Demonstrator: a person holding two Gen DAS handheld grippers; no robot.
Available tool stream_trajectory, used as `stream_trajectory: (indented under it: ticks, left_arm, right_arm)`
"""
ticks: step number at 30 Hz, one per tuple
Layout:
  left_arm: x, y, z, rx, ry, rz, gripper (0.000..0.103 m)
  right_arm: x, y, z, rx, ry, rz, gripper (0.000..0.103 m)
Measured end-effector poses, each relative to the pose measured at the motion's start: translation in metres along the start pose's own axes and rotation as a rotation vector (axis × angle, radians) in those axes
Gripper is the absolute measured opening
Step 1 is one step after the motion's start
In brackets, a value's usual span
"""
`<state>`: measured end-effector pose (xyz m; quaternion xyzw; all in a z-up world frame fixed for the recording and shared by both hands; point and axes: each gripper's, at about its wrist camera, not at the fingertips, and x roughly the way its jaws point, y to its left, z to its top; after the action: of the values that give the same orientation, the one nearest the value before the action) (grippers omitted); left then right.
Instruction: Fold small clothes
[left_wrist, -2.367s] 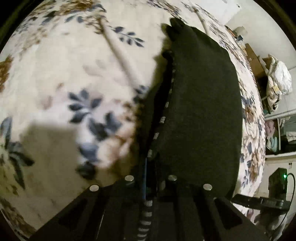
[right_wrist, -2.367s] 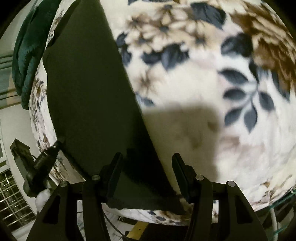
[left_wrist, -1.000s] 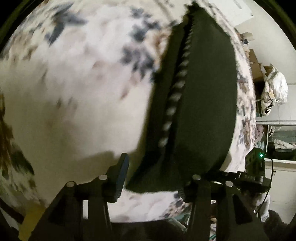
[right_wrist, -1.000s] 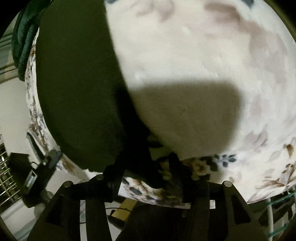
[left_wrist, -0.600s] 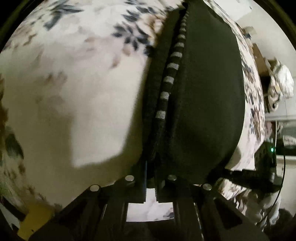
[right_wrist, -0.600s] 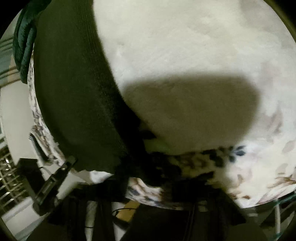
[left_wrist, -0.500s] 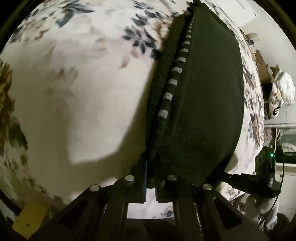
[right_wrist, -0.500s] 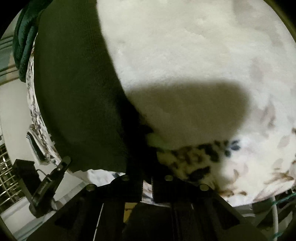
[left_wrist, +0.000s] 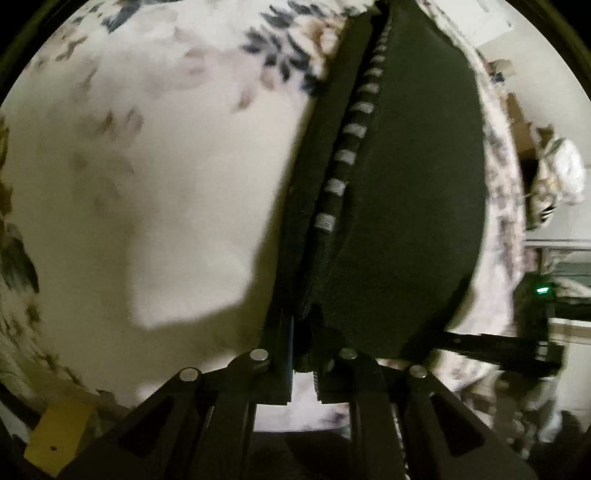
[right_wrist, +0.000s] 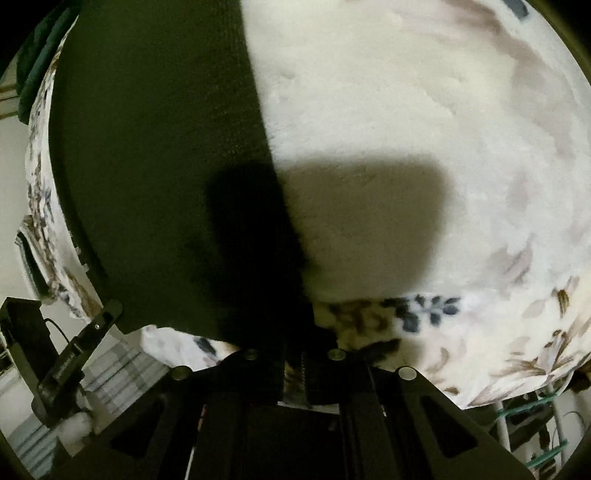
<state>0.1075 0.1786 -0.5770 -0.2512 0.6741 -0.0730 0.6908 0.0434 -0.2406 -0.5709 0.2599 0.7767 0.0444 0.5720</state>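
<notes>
A dark green knitted garment lies folded lengthwise on a floral blanket. A grey-striped trim runs along its left fold. My left gripper pinches the garment's near left corner; its jaws are opening slightly, with the cloth still pressed between them. In the right wrist view the same garment fills the left half. My right gripper holds its near right corner, jaws also opening slightly with fabric still between them. Both corners sit at the bed's near edge.
The blanket spreads wide to the right of the garment. A dark teal cloth lies at the far left corner. The other gripper's black body shows at the right. A pale bundle sits beyond the bed.
A second ago both grippers stood open around the garment's near corners. They have since closed on the cloth. Over the last half second little has shifted.
</notes>
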Motion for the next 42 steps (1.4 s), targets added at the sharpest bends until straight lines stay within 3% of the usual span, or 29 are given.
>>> stream_trajectory:
  ticks: [1, 2, 4, 8, 12, 14, 15, 16, 17, 18, 19, 20, 21, 27, 32, 37, 42]
  left_arm:
    - [-0.005, 0.004, 0.000, -0.016, 0.003, 0.013, 0.020]
    - [-0.008, 0.006, 0.001, -0.021, 0.002, 0.014, 0.026]
    - [-0.011, 0.016, 0.001, -0.039, -0.008, -0.033, 0.056]
    - [0.009, 0.029, 0.007, -0.069, 0.028, -0.064, 0.059]
    - [0.034, 0.013, 0.012, -0.011, 0.064, -0.111, 0.059]
    - [0.035, 0.001, 0.011, 0.028, 0.044, -0.094, 0.056]
    - [0.037, -0.006, 0.011, 0.044, 0.033, -0.085, 0.050]
    - [0.037, -0.012, 0.010, 0.061, 0.022, -0.077, 0.013]
    - [0.036, -0.013, 0.010, 0.066, 0.024, -0.060, 0.007]
    - [0.034, -0.016, 0.009, 0.063, 0.016, -0.051, 0.006]
    - [0.031, -0.018, 0.009, 0.057, 0.006, -0.052, 0.006]
    - [0.026, -0.019, 0.008, 0.049, -0.004, -0.050, 0.006]
    - [0.021, -0.021, 0.007, 0.043, -0.011, -0.055, 0.006]
    - [-0.023, -0.035, 0.006, 0.022, -0.054, -0.111, 0.006]
    - [-0.061, -0.046, 0.019, 0.027, -0.091, -0.182, 0.006]
    - [-0.087, -0.081, 0.056, 0.035, -0.175, -0.257, 0.006]
    - [-0.093, -0.112, 0.121, 0.034, -0.263, -0.323, 0.006]
  right_arm:
    - [-0.001, -0.005, 0.000, 0.003, 0.013, 0.021, 0.021]
    - [-0.001, -0.009, 0.000, 0.009, 0.020, 0.038, 0.038]
    - [-0.004, -0.017, -0.001, 0.020, 0.016, 0.087, 0.048]
    - [-0.004, -0.030, 0.002, 0.057, 0.011, 0.141, 0.048]
    - [0.001, -0.033, 0.004, 0.057, 0.003, 0.179, 0.053]
    - [0.003, -0.030, 0.004, 0.057, -0.001, 0.179, 0.056]
    - [0.003, -0.029, 0.004, 0.059, -0.002, 0.175, 0.056]
    - [0.002, -0.030, 0.005, 0.075, -0.003, 0.173, 0.056]
    - [0.006, -0.027, 0.003, 0.104, -0.002, 0.174, 0.056]
    - [0.007, -0.027, 0.003, 0.138, -0.002, 0.179, 0.053]
    - [0.005, -0.027, 0.002, 0.161, -0.003, 0.194, 0.039]
    - [0.006, -0.025, 0.001, 0.175, 0.000, 0.218, 0.014]
    - [0.003, -0.027, 0.001, 0.180, 0.004, 0.238, 0.008]
    - [-0.021, -0.013, -0.014, 0.174, -0.033, 0.343, 0.006]
    - [-0.070, -0.009, -0.019, 0.183, -0.078, 0.465, 0.006]
    - [-0.130, -0.007, -0.002, 0.178, -0.168, 0.559, 0.006]
    - [-0.194, 0.002, 0.046, 0.145, -0.277, 0.609, 0.006]
